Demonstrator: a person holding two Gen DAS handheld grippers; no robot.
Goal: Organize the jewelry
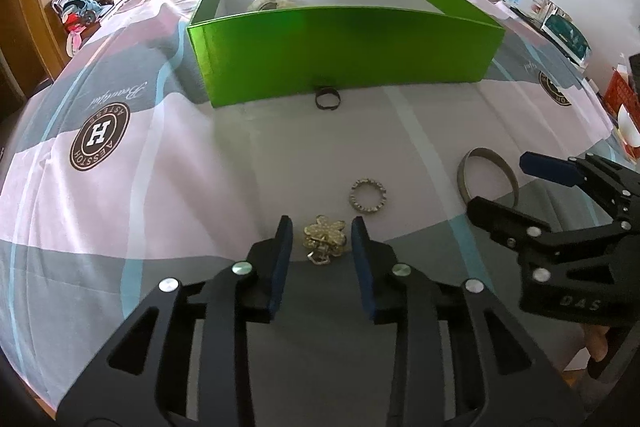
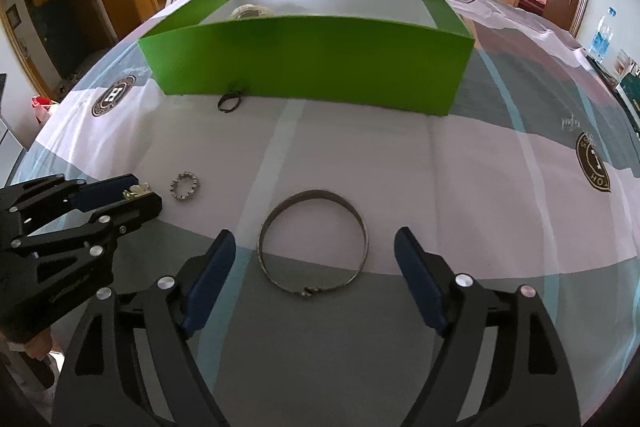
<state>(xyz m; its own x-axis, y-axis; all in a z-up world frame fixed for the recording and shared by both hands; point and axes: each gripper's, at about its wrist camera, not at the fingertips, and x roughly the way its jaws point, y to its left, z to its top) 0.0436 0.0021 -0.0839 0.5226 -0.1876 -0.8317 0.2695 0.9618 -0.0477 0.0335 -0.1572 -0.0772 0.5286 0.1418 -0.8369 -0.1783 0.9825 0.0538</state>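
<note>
Straddling the gold flower brooch (image 1: pixel 323 235), the left gripper (image 1: pixel 322 233) has pads beside it; whether they pinch is unclear. The right gripper (image 2: pixel 316 251) gapes, unclenched, around the bangle (image 2: pixel 313 243) on the cloth (image 2: pixel 460 179). The green box (image 2: pixel 308 61) half hides a pale piece.

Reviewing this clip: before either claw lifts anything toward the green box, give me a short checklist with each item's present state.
1. Left claw straddles the gold flower brooch: ok.
2. Left pads actually pressing the brooch: cannot tell; a narrow gap seems to show on each side.
3. Right claw open wide enough for the bangle: not ok; the bangle lies ahead of the pads, not between them.
4. Green box open, with room inside: ok.
5. Beaded ring clear of the left claw: ok.
6. Dark ring still on the cloth beside the box wall: ok, to be collected later.
</note>
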